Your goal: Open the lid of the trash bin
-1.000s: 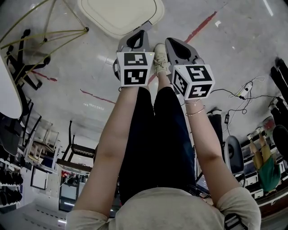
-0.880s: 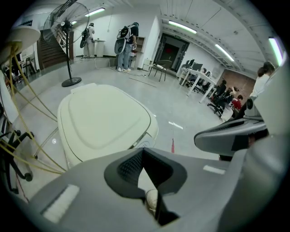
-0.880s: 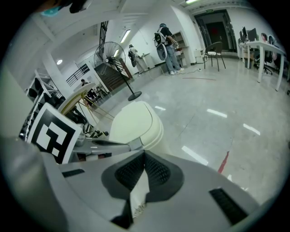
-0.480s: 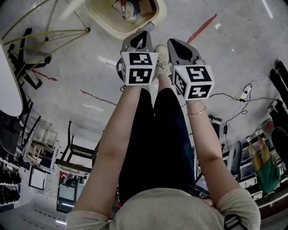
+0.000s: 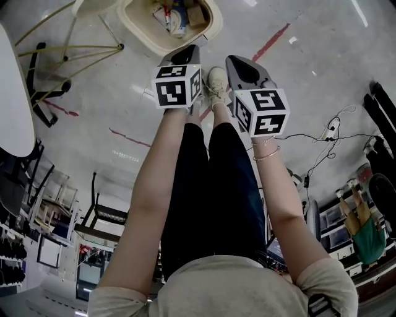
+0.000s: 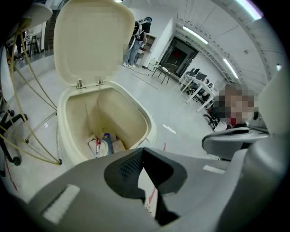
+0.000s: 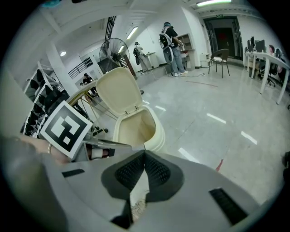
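Observation:
The cream trash bin (image 5: 143, 34) stands at the top of the head view with its inside showing and several pieces of rubbish (image 5: 176, 15) at the bottom. In the left gripper view its lid (image 6: 93, 41) stands upright on the rear hinges above the rim (image 6: 146, 123). The right gripper view shows the same open bin (image 7: 154, 131) and raised lid (image 7: 118, 93). My left gripper (image 5: 189, 51) and right gripper (image 5: 232, 59) hover just short of the bin, both shut on nothing and touching neither bin nor lid. A white shoe (image 5: 216, 83) sits between them at the bin's base.
A yellow-legged frame (image 5: 68, 48) stands left of the bin, beside a white tabletop (image 5: 12, 105). A red tape line (image 5: 275, 37) crosses the floor on the right, with cables (image 5: 328, 131) beyond. People (image 7: 171, 38) and a fan (image 7: 113, 49) stand far off.
The lid, closed a second ago, has swung up and the bin's inside now shows. The left gripper has turned and shifted slightly left; the right one has barely moved.

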{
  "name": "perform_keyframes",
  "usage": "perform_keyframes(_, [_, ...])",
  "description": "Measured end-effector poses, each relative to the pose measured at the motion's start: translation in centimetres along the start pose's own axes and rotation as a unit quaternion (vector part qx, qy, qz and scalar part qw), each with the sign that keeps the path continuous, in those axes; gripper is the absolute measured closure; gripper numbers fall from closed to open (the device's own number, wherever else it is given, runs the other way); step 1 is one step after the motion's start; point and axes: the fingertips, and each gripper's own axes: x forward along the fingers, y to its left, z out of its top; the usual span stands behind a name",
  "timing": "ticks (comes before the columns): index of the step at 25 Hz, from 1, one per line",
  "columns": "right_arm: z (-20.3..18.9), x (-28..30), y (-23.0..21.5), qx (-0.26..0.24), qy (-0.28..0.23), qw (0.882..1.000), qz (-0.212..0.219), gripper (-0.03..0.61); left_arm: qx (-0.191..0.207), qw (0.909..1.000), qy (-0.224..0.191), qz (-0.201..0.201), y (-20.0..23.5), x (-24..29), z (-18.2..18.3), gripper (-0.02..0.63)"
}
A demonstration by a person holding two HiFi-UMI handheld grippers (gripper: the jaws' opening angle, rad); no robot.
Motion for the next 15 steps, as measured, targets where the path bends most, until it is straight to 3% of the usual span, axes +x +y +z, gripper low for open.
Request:
perform_keyframes(6, [1.1,-3.1,1.7,0.000,-0.006,1.000,-0.002,0.572,-0.001,0.9996,-0.021,-0.019,-1.3,-4.2,1.7,0.604])
perform_keyframes(15, [5.8,-9.7,5.5,-0.029,-0.043,0.999,0.005,0.572,0.012,0.9956,-0.062,-0.070,-5.2,-13.1,5.0,0.604])
